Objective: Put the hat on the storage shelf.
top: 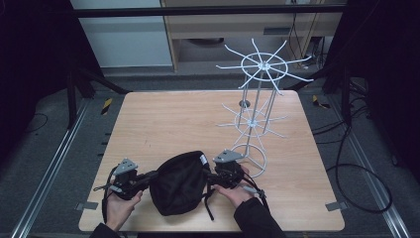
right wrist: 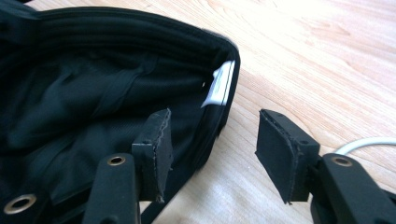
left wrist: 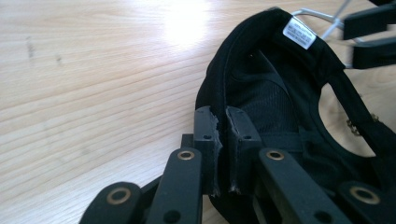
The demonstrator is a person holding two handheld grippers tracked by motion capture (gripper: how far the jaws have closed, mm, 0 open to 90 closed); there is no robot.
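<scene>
A black cap [top: 178, 183] lies upside down near the table's front edge, its hollow facing up. My left gripper [top: 148, 176] is at its left side; in the left gripper view the gripper [left wrist: 223, 140] is shut on the cap's rim [left wrist: 219, 79]. My right gripper [top: 210, 176] is at the cap's right side. In the right gripper view it [right wrist: 215, 140] stands open astride the rim [right wrist: 219, 116], one jaw inside the cap [right wrist: 93, 102], the other outside. A white label [right wrist: 222, 84] is sewn inside the rim.
A white wire rack [top: 257, 99] with two tiers of spokes stands at the back right of the wooden table [top: 173, 119], its ring base [right wrist: 369, 142] just behind my right gripper. Cables [top: 356, 168] lie on the floor to the right.
</scene>
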